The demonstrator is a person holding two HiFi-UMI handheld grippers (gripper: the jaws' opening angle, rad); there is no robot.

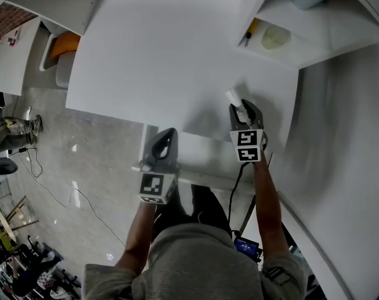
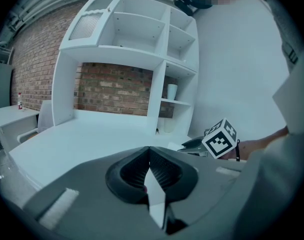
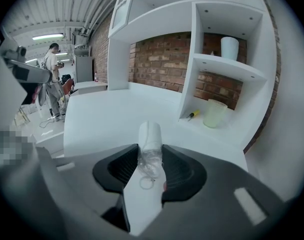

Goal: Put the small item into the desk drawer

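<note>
While your right claw (image 3: 150, 156) grasps the item (image 3: 150, 134) over the table (image 1: 145, 55), the left claw (image 2: 149, 151) is clenched and empty. The drawer (image 1: 201, 150) looks open, so only the placing is left.

1. No legible text, brand, label or number in any of the three views.
2. Only sign-like marks: black-and-white square patterns on the square-marker cube (image 1: 153, 187) of the left gripper (image 1: 167, 133) and on the square-marker cube (image 1: 248, 145) of the right gripper (image 1: 244, 109). Coded blocks only, no characters.
3. Small blue-lit box (image 1: 246, 245) near the person's waist in head view: too small to read.
</note>
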